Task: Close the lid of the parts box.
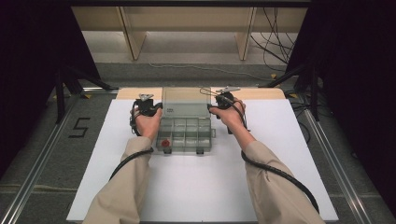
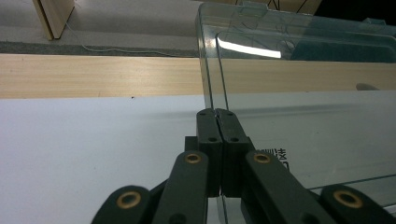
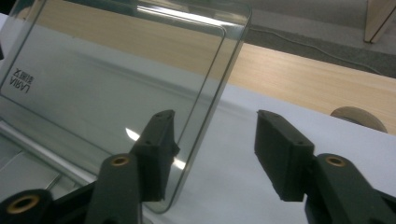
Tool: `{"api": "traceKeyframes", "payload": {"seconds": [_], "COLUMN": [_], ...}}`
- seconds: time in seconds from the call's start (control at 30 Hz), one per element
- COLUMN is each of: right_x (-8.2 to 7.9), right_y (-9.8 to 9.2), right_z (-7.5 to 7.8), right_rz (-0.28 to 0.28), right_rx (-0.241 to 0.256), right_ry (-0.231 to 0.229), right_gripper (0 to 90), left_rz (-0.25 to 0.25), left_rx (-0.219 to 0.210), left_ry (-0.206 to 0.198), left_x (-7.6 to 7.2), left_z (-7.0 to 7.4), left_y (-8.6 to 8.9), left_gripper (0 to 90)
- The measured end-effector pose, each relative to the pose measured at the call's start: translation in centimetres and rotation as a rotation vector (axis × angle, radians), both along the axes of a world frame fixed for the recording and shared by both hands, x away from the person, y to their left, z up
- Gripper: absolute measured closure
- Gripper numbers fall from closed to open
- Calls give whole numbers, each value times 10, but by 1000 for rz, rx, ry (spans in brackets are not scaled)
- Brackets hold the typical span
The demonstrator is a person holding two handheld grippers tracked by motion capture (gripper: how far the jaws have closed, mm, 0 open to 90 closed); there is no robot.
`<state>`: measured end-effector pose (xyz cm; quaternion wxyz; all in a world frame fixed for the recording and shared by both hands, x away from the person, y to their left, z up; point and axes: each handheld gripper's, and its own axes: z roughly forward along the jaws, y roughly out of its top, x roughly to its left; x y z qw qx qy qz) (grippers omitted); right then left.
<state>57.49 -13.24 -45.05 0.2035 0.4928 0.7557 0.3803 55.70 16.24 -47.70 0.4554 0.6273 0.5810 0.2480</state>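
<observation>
Box [image 1: 186, 133]: middle of the worktop [image 1: 196, 186]; lid [image 1: 185, 101] raised at its far side
Left gripper [image 2: 217, 114]: jaws pinching lid's left edge
Right gripper [image 3: 215, 140]: jaws spread around lid's right edge

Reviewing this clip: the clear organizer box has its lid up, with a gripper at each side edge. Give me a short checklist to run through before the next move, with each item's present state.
1. Left gripper clamped on the lid: ok, its jaws are shut on the lid's edge.
2. Right gripper gripping the lid: not ok, its jaws stand open around the edge.
3. Lid raised: ok, it stands upright behind the compartments.
4. Box resting flat on the white board: ok.
5. Red item inside its front-left compartment: ok.
6. Cables clear of the box: ok in the high view.
</observation>
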Motion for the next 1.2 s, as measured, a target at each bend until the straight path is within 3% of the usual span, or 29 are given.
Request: {"api": "traceKeyframes", "payload": {"seconds": [0.03,0.2,0.33,0.4,0.7,0.73,0.93,1.03,1.2], "right_x": [3,4,6,4,2,2,1,-1,-2], "right_y": [5,11,12,13,15,17,17,21,23], "right_z": [-1,-4,-4,-4,-6,-5,-8,-6,-6], "right_rz": [-9,-25,-44,-90,-139,-161,-158,-191,-208], "right_rx": [16,24,18,58,74,94,56,79,77], "right_ry": [27,69,43,82,74,76,2,21,9], "right_gripper": [559,670,763,818,861,865,887,892,897], "left_rz": [-1,-5,-7,-7,-11,-7,-17,-16,-26], "left_rx": [1,-3,-7,-6,-1,-3,-1,-3,-3], "left_ry": [-1,-8,-5,-8,-12,-10,-2,-2,0], "left_x": [0,-1,-1,-1,-1,-1,-1,-1,-1], "left_z": [0,1,1,0,-1,-1,-2,-1,-2], "left_y": [0,1,1,1,2,1,3,3,5], "left_gripper": [891,893,895,896,896,895,892,891,887]}}
